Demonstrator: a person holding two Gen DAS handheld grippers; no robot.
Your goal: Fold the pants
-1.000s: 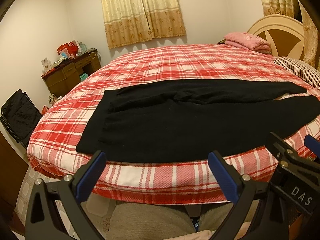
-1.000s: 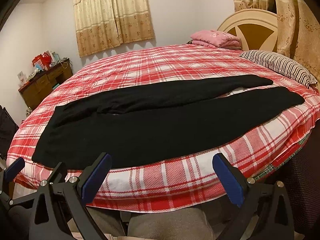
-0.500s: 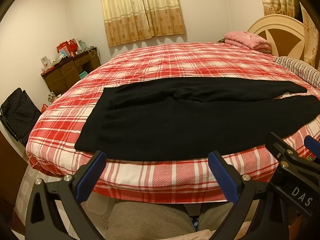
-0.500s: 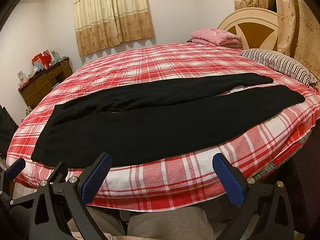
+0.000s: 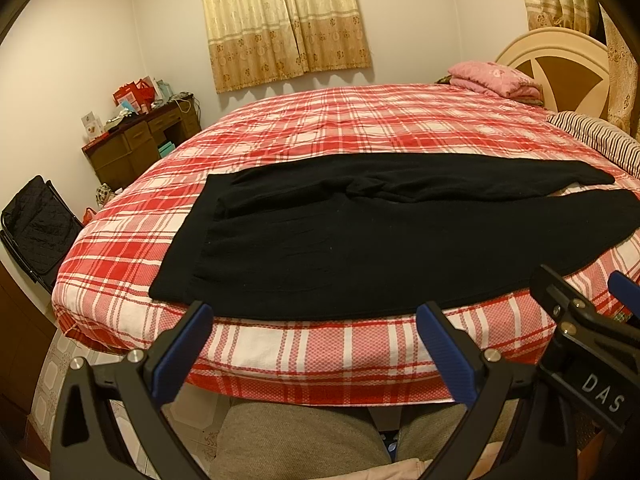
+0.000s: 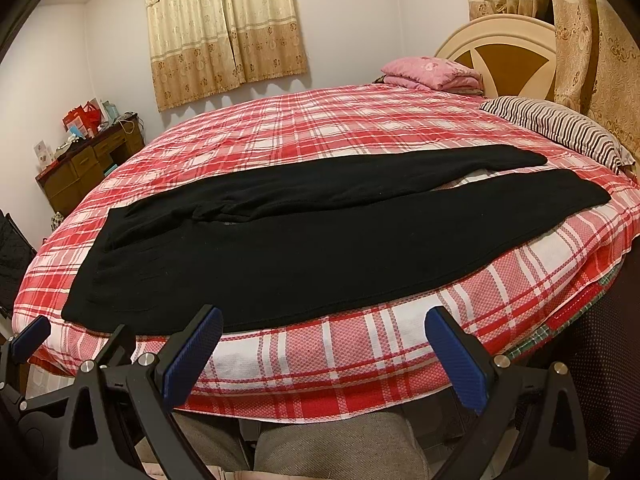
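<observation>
Presently, a pair of long black knit pants (image 5: 360,240) lies spread flat across the near half of a round bed covered with a red-and-white plaid bedspread (image 5: 340,120). The waistband end sits toward the left of both views, near the bed's left edge, and the two legs run rightward, parted by a narrow wedge of bedspread toward the cuffs. The nearer leg follows the front rim of the mattress; the farther leg lies behind it, with some bunching of fabric at the crotch.

The left gripper (image 5: 314,344), black-framed with blue finger pads (image 5: 182,352), is held below and in front of the mattress edge, its jaws spread wide with nothing between them. It touches neither pants nor bedspread. The right gripper (image 6: 320,354) is held likewise, just beside the left one, jaws wide apart and empty, clear of the fabric. Each gripper shows at the edge of the other's view.

At the far right of the bed a striped pillow (image 6: 560,128) rests against a cream and brown fan-shaped headboard (image 6: 504,52), with a folded pink blanket (image 6: 432,72) beside it. Beige patterned curtains (image 5: 280,20) hang on the back wall. A dark wooden desk (image 5: 136,144), cluttered on top, stands at the left wall, and a black quilted folding chair (image 5: 36,228) stands nearer. The person's grey-trousered knees (image 5: 296,440) show below the grippers.
</observation>
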